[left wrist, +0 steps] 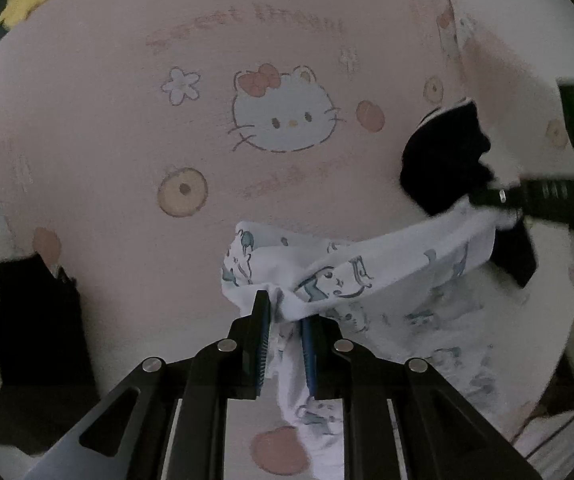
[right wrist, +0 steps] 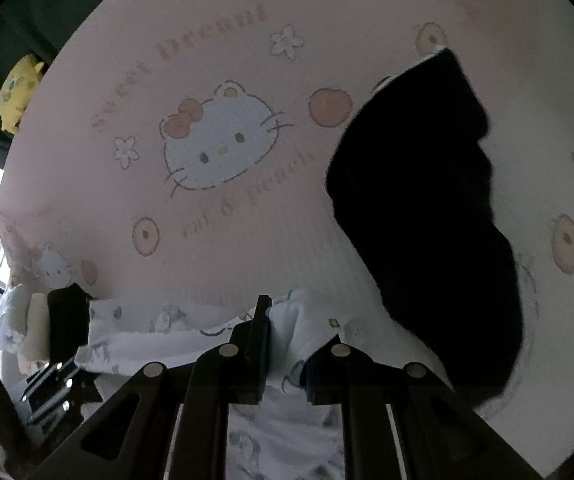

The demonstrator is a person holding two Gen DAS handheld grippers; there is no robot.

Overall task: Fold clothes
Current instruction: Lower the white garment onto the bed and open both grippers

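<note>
A white garment with blue cartoon prints (left wrist: pixel 387 280) is lifted off a pink cartoon-cat bedsheet (left wrist: pixel 127 140). My left gripper (left wrist: pixel 285 316) is shut on one bunched edge of it, cloth hanging down between the fingers. In the left wrist view the garment stretches right toward the other black gripper (left wrist: pixel 527 196), which pinches its far edge. In the right wrist view my right gripper (right wrist: pixel 285 320) is shut on the white printed garment (right wrist: pixel 311 328), with the rest of the cloth trailing left toward the other gripper (right wrist: pixel 67 320).
A black garment (right wrist: pixel 427 220) lies crumpled on the sheet at the right, and it shows as a black garment (left wrist: pixel 443 160) in the left wrist view too. A yellow plush toy (right wrist: pixel 17 92) sits beyond the bed's far left edge. A dark object (left wrist: pixel 39 340) lies at the left.
</note>
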